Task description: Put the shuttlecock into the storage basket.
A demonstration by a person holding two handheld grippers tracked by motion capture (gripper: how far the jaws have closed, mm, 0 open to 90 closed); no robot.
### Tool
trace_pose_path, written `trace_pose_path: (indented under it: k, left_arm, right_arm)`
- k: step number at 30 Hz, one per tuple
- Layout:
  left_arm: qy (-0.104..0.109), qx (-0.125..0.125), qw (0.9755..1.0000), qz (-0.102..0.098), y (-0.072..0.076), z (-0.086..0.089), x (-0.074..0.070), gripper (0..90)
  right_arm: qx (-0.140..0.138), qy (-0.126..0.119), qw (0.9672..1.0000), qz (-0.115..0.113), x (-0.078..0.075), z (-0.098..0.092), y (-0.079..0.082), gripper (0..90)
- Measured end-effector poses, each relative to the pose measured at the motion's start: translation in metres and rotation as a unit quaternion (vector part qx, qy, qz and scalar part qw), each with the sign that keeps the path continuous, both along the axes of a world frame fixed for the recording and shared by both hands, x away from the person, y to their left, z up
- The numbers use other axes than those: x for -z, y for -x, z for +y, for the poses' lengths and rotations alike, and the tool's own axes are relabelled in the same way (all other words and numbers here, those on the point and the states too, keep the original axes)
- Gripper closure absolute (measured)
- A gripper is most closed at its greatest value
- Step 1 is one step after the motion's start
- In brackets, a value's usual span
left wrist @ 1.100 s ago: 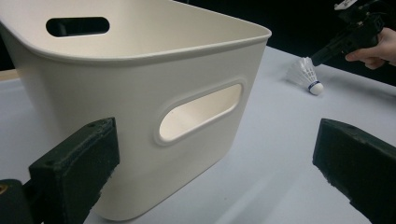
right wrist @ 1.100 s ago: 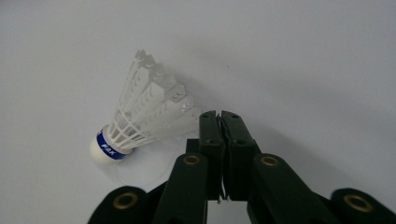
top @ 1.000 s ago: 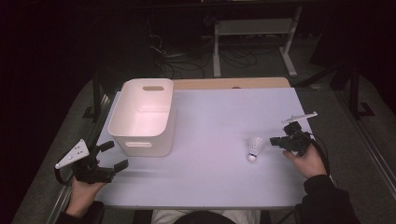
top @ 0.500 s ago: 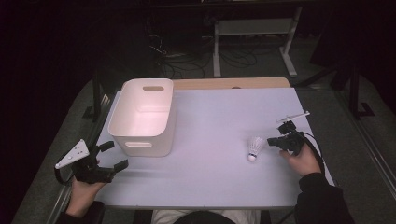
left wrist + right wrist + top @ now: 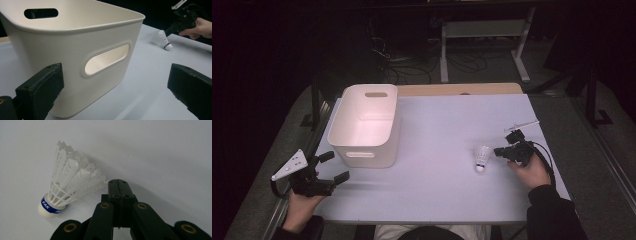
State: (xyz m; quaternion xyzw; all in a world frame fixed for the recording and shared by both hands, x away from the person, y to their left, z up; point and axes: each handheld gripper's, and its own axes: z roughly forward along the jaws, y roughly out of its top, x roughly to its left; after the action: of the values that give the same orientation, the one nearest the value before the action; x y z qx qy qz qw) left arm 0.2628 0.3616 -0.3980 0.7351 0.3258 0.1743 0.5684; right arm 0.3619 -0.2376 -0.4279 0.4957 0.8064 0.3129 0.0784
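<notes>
A white feathered shuttlecock (image 5: 482, 157) with a blue band lies on the pale table (image 5: 437, 190), cork toward the person. My right gripper (image 5: 498, 152) is just right of it, jaws shut with nothing between them. In the right gripper view the shut tips (image 5: 118, 182) sit beside the feather skirt of the shuttlecock (image 5: 67, 182), at or nearly touching its edge. My left gripper (image 5: 337, 166) rests open at the table's left front, facing the white bin (image 5: 362, 155). In the left gripper view its jaws stand wide apart before the bin wall (image 5: 75, 45); the shuttlecock (image 5: 162, 40) and right gripper (image 5: 175, 25) show farther off.
The bin is empty, with handle slots in its end walls, and stands at the left back of the table. A wooden strip (image 5: 462, 89) runs along the far edge. Beyond it the dark floor holds cables and a white stand (image 5: 482, 30).
My right gripper has slid left, closing the gap to the shuttlecock's feathers. The shuttlecock, the bin and my left gripper have stayed put.
</notes>
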Motion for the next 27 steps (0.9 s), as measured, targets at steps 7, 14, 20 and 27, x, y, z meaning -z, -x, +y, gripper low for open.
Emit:
trace_pose_path:
  k: [7,14,20,27]
  left_arm:
    - [0.000,0.001,1.0000,0.000,0.000,0.000,0.000,0.3]
    - [0.000,0.001,1.0000,0.001,0.000,0.000,0.000,0.3]
    - [0.000,0.001,1.0000,0.000,0.000,0.000,0.000,0.3]
    - [0.000,0.002,1.0000,0.000,0.000,0.000,0.000,0.4]
  right_arm:
    - [-0.012,-0.005,0.9999,-0.002,0.000,0.009,0.000,89.0]
    - [-0.019,-0.009,0.9998,-0.002,0.000,0.014,0.000,89.0]
    - [-0.028,-0.013,0.9995,-0.002,0.001,0.019,0.001,89.0]
    - [-0.041,-0.016,0.9990,-0.004,0.000,0.026,0.001,89.0]
